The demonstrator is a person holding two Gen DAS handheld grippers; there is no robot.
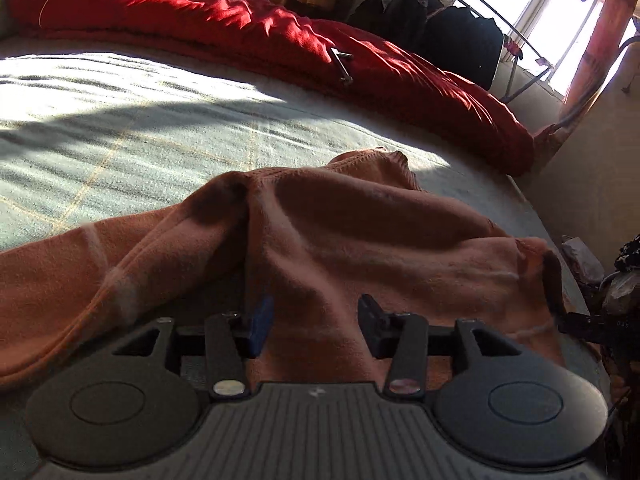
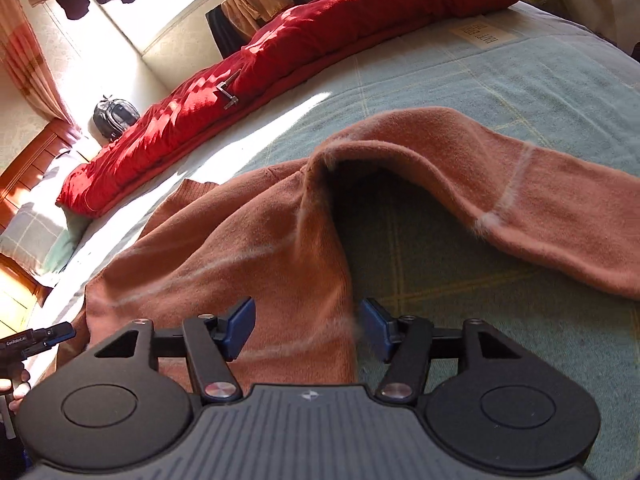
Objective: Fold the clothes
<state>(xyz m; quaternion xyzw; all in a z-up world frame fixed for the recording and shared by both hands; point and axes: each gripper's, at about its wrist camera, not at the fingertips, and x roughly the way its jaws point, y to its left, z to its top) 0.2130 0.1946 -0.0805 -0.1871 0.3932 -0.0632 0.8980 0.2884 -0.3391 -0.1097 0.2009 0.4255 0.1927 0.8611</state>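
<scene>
Two grippers angled down over orange sweater (image 2: 224, 248) on bed (image 2: 520, 80), left gripper (image 1: 316, 322) and right gripper (image 2: 306, 330) both parted, gripping nothing

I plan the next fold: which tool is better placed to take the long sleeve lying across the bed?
Right: the right tool faces the orange knitted sweater's sleeve.

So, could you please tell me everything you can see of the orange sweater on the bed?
The orange sweater is a soft, fuzzy knit with thin pale stripes and a ribbed hem or cuff at its far edge. It lies rumpled and only partly flattened on the blue-green bedspread, one sleeve arching off to the side. Both the left gripper and the right gripper stand open over its near edge, pads not pressing it.
</scene>
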